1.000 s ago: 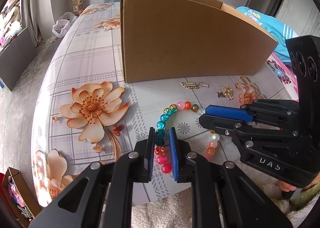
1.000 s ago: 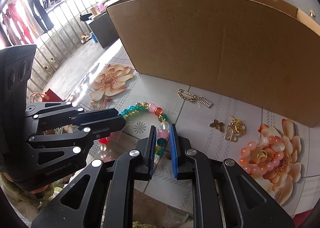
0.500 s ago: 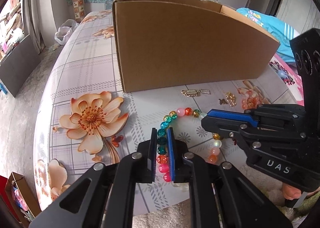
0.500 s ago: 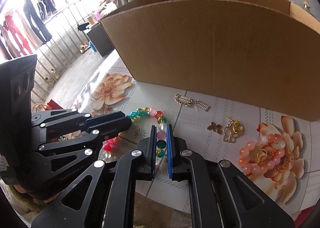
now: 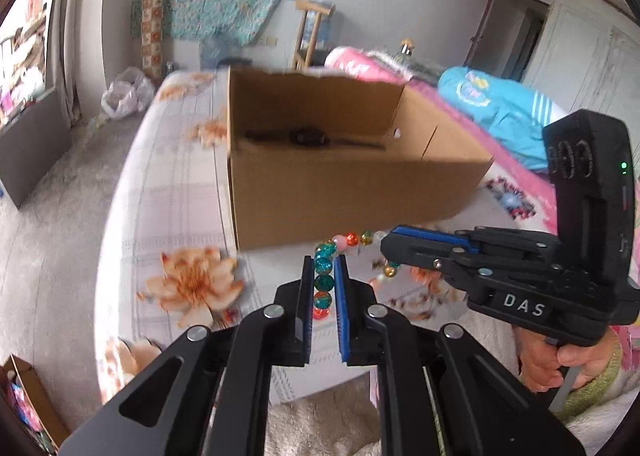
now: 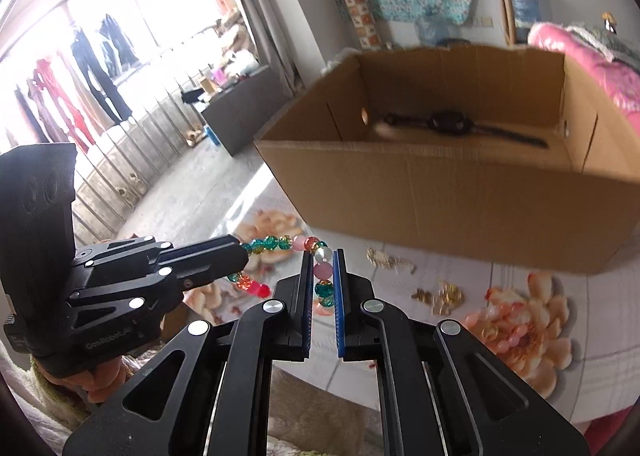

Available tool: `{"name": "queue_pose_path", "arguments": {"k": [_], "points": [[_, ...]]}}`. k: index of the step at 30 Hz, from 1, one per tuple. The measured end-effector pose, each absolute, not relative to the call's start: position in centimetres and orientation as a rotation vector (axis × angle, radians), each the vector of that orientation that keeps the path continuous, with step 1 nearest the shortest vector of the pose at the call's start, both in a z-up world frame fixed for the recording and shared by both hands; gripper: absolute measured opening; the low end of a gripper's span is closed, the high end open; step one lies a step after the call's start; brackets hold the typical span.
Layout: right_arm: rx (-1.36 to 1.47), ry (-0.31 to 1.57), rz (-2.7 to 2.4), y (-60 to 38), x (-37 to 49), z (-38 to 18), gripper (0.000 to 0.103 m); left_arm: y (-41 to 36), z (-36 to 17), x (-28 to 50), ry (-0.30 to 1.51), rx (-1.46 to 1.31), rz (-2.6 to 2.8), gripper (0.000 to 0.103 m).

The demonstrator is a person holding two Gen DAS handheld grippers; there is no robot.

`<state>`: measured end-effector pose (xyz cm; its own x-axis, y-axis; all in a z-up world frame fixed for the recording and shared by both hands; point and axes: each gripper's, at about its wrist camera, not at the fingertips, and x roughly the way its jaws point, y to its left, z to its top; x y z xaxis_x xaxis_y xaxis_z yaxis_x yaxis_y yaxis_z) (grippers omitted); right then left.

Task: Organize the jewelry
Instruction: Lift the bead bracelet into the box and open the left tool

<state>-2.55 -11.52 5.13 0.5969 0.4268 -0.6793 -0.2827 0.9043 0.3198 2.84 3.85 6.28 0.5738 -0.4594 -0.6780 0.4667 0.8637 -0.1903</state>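
blur: dark item (image 5: 306,136) in box (image 5: 352,192), maybe a watch | gold trinkets (image 6: 440,296) indistinct

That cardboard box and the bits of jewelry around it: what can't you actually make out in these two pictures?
- Dark strap-like thing inside the cardboard box: blurred in both views; maybe a watch, cannot tell.
- Box floor: mostly hidden by its front wall.
- Small gold pieces on the table: blurred, too small to name.
- Bead bracelet: partly hidden behind the left claw and right claw, both clamped on it.

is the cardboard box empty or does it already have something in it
Not empty. The open brown cardboard box holds a dark wristwatch lying flat on its floor.
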Motion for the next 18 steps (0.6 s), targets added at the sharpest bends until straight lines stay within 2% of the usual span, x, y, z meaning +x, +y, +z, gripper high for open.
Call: {"name": "queue_pose_path", "arguments": {"k": [10, 14, 18], "points": [[0.200, 0.665, 0.523, -13.2, 3.0, 13.3, 0.007, 2.4, 15.6, 8.0, 0.577, 0.045, -0.577, 0.009], [0.190, 0.700, 0.513, -14.3, 7.5, 13.8, 0.007, 1.4, 16.2, 12.2, 0.584, 0.045, -0.580, 0.009], [0.181, 0.810, 0.498, -14.4, 12.5, 11.4, 0.007, 0.0, 14.1, 16.5, 0.656, 0.076, -0.557, 0.009]]}}
